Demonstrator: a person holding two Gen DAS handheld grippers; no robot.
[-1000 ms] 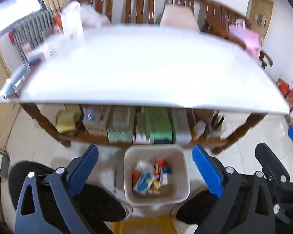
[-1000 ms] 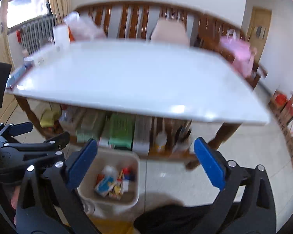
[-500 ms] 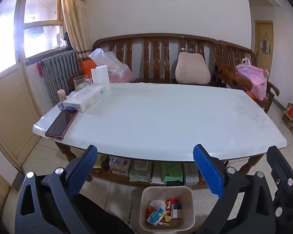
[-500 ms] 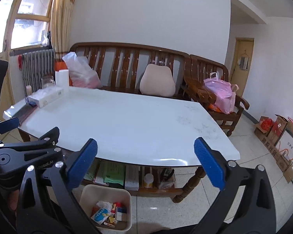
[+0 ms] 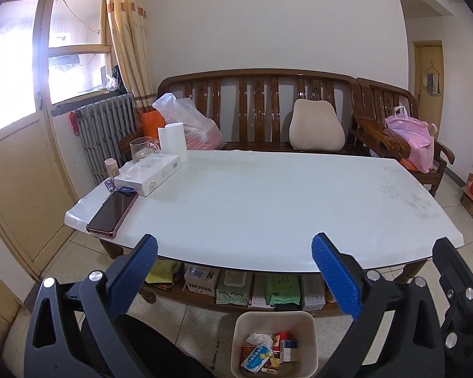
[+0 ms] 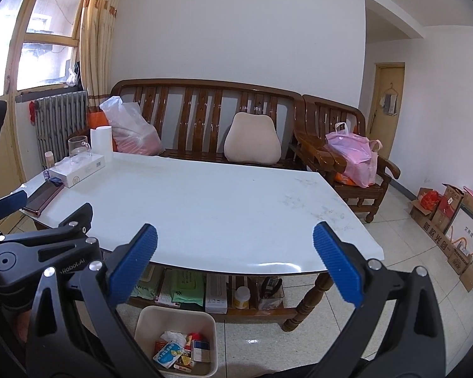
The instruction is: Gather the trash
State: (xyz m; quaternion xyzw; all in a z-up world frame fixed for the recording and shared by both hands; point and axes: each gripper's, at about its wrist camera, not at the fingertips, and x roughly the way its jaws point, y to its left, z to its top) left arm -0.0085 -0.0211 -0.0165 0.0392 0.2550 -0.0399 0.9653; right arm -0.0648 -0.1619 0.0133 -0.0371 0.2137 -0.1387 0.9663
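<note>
Left tongs [image 5: 235, 271] and right tongs [image 6: 235, 271] both released, held level over the bin [image 5: 310, 330]

1. The bench [image 5: 268, 208] top was smooth, glossy white, on turned wooden legs.
2. The sofa [image 6: 205, 100] was polished dark wood.
3. The bin [image 5: 309, 340] looked like matt cream plastic.
4. Both grippers' jaws wore ribbed blue pads [image 6: 132, 267] on black plastic frames.
</note>
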